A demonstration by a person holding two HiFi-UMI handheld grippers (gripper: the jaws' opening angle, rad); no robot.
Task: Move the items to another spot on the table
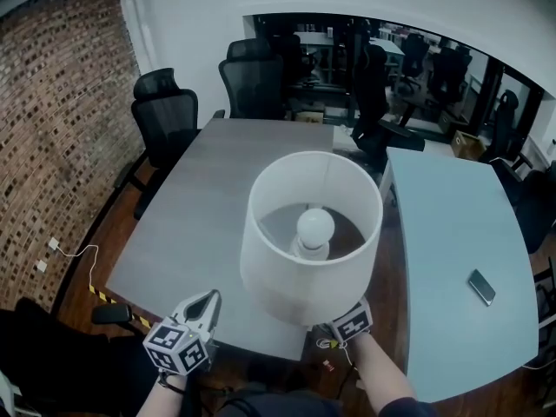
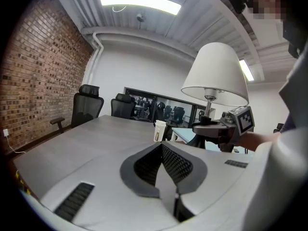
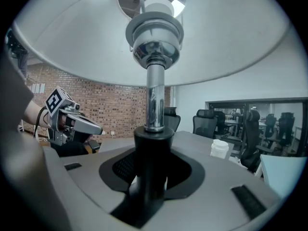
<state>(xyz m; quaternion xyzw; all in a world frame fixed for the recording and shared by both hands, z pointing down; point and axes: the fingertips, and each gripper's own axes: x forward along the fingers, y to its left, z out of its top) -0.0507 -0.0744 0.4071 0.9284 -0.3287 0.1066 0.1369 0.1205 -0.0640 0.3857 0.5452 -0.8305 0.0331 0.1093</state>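
Observation:
A table lamp with a white drum shade (image 1: 310, 233) and a bare bulb (image 1: 314, 226) stands out over the near edge of the grey table (image 1: 217, 198). My right gripper (image 3: 151, 154) is shut on the lamp's black lower stem (image 3: 152, 174), just under the chrome tube (image 3: 154, 97). In the head view only its marker cube (image 1: 352, 323) shows below the shade. My left gripper (image 1: 209, 301) is shut and holds nothing, left of the lamp at the table's near edge. From the left gripper (image 2: 161, 147) the lamp shade (image 2: 216, 73) is up on the right. The lamp's base is hidden.
A white paper cup (image 2: 159, 130) stands far back on the grey table. A light blue table (image 1: 460, 233) adjoins on the right with a phone (image 1: 481, 287) on it. Black office chairs (image 1: 165, 120) ring the far side. A brick wall (image 1: 52, 102) runs along the left.

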